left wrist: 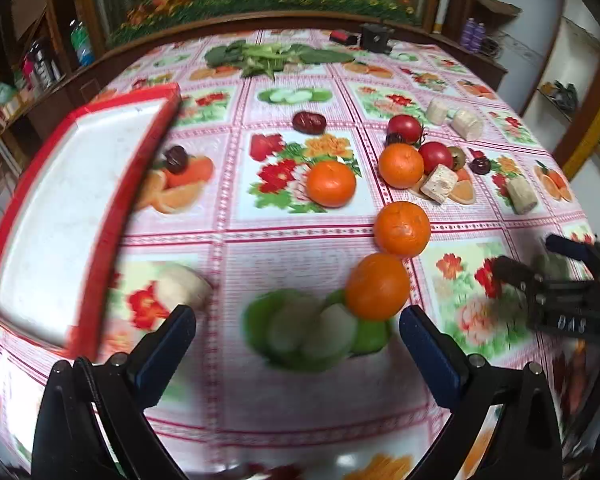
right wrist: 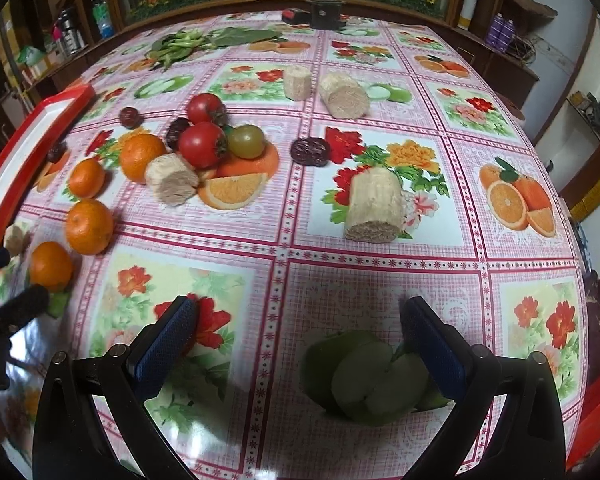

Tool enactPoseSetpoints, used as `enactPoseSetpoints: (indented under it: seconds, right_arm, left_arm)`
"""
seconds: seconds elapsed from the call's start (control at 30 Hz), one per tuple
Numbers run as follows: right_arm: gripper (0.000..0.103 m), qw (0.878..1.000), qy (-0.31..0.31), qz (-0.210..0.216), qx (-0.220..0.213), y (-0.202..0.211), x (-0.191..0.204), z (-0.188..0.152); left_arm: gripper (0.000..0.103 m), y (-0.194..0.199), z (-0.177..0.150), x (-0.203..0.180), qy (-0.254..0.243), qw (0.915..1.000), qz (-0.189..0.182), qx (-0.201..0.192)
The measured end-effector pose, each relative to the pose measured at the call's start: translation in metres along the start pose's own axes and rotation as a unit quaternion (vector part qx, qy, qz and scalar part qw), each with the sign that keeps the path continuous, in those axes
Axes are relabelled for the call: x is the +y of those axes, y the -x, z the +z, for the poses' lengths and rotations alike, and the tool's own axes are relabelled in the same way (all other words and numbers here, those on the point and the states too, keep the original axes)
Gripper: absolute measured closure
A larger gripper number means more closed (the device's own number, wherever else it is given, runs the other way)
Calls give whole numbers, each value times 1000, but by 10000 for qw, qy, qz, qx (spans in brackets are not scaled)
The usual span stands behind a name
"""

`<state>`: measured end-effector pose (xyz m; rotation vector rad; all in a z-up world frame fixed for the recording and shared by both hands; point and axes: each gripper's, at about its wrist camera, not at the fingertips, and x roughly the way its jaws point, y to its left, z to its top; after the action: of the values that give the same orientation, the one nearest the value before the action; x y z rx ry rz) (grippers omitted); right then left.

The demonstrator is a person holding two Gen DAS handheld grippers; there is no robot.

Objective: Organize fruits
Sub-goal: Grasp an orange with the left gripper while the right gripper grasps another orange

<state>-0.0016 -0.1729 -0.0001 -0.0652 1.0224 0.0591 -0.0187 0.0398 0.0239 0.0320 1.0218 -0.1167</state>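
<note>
In the left wrist view the left gripper (left wrist: 298,336) hangs low over the flowered tablecloth (left wrist: 300,400) with its two blue-padded fingers spread wide and nothing between them. Just above its right finger, at lower centre-right of the frame, lies the nearest orange (left wrist: 377,286), touching a second orange (left wrist: 402,229) above it; two more oranges (left wrist: 331,183) sit higher, toward the middle. A red-rimmed white tray (left wrist: 80,216) fills the left side of the frame, tilted and blurred. Red tomatoes (left wrist: 405,128) and pale cut stalk pieces (left wrist: 439,182) cluster at upper right, and leafy greens (left wrist: 276,58) lie at the top. In the right wrist view the right gripper (right wrist: 300,340) is also spread wide and empty above the cloth, with a stalk piece (right wrist: 374,204) at centre right and a dark date (right wrist: 310,151) above it.
</note>
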Motion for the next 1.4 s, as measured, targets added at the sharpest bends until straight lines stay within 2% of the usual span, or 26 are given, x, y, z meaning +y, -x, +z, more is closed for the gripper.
enactPoseSetpoints:
  seconds: [0.13,0.23,0.37,0.53,0.63,0.73,0.8,0.87,1.0,1.23,1.37,1.4]
  right_arm:
    - [0,9994,215,131,-258,16,12,5]
    - [0,9979,432,365,-324,23,25,12]
    - [0,9976,502,268,-395,28,32,15]
    - [0,9986,397,170,-317,29,21,11]
    - [0,9991,257,156,-286,31,11,8]
    - [0,9993,213,101,-304,34,4,5]
    - [0,9992,195,113,-323,36,2,5]
    - [0,9992,190,168,-319,37,2,6]
    - [0,9979,300,493,-290,36,17,14]
    - [0,9912,661,1128,-189,31,65,26]
    - [1,9879,901,1253,-181,23,93,32]
    - [4,9875,940,1256,-151,19,98,34]
  left_arm:
    - [0,13,-5,23,-90,9995,-308,36]
    - [0,14,-4,26,-169,9985,-503,134]
    - [0,11,-5,5,-419,9951,-855,270]
    - [1,-5,5,-31,-887,9909,-921,409]
    - [14,-18,13,-36,-848,9904,-946,539]
    - [34,-21,16,-35,-836,9918,-845,464]
    - [52,-21,17,-34,-896,9928,-698,392]
    - [68,-18,18,-30,-790,9914,-967,380]
    - [68,-14,15,-28,-819,9935,-724,304]
    - [68,6,5,5,-444,9952,-840,231]
    - [68,10,-3,19,-305,9954,-868,263]
    - [68,10,-5,21,-261,9954,-879,273]
